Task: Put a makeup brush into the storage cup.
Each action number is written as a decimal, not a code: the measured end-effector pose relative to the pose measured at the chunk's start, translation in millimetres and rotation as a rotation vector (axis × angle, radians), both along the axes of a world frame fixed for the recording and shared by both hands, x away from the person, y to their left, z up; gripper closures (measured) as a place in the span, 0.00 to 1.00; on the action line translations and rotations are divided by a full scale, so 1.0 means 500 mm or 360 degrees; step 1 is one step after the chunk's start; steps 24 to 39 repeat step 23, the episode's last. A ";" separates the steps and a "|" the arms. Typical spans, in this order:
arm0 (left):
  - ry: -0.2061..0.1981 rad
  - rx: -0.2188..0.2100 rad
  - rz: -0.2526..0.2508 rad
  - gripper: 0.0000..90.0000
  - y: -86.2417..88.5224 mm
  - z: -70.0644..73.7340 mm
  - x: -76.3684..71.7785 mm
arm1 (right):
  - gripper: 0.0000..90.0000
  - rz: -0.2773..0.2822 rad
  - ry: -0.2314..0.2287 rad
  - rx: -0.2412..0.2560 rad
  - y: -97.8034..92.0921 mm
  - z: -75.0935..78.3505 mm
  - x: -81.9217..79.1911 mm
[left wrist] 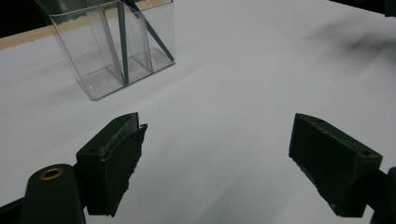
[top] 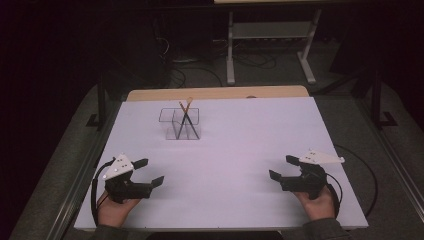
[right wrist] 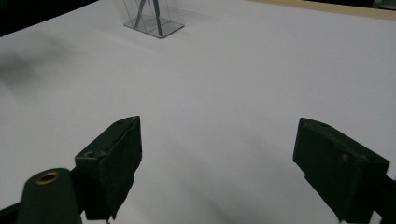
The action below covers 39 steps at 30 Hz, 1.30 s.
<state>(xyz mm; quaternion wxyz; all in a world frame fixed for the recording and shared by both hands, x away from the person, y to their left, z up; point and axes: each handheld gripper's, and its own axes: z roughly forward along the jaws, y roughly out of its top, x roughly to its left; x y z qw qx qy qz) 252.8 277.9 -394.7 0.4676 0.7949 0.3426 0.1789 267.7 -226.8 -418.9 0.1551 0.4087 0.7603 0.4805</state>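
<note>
Item 1, near left: the left gripper (top: 152, 171) is held in a hand (top: 116, 209) at the near edge of the table (top: 240, 150). Its jaws are spread wide and nothing is gripped between them; bare white surface is seen through the gap in the left gripper view.

Item 2, near right: the right gripper (top: 281, 167) is held in the other hand (top: 318, 204), level with the first and well apart from it. Its jaws are likewise released and empty. A cable (top: 367, 175) is trailed from it in a loop over the table's right edge.

Item 3, middle ground: an unoccupied stretch of white tabletop is recorded between the grippers and the far objects.

Item 4, far, left of centre: a clear plastic organizer (top: 180, 123) with several compartments is stood upright on the table, well apart from both grippers. Two dark pencils (top: 185, 120) are stood in it, crossed, with pale tips leaning above the rim. In the left gripper view their shafts are seen in neighbouring compartments.

Item 5, farthest: a bare wooden strip (top: 215, 93) is noted along the table's far edge.

Status: both pencils are seated in the organizer and nothing is held or lies loose. The work is judged either finished or not yet begun; which, cannot be told.
</note>
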 end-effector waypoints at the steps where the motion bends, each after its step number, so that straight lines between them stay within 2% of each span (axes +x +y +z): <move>1: 0.0001 0.0001 -0.0001 0.18 0.000 0.000 0.000 | 0.16 0.0001 0.0000 0.0001 0.000 0.000 0.000; 39: 0.0002 0.0019 -0.0023 0.18 -0.003 -0.004 0.003 | 0.16 0.0013 -0.0010 -0.0011 0.002 -0.004 -0.003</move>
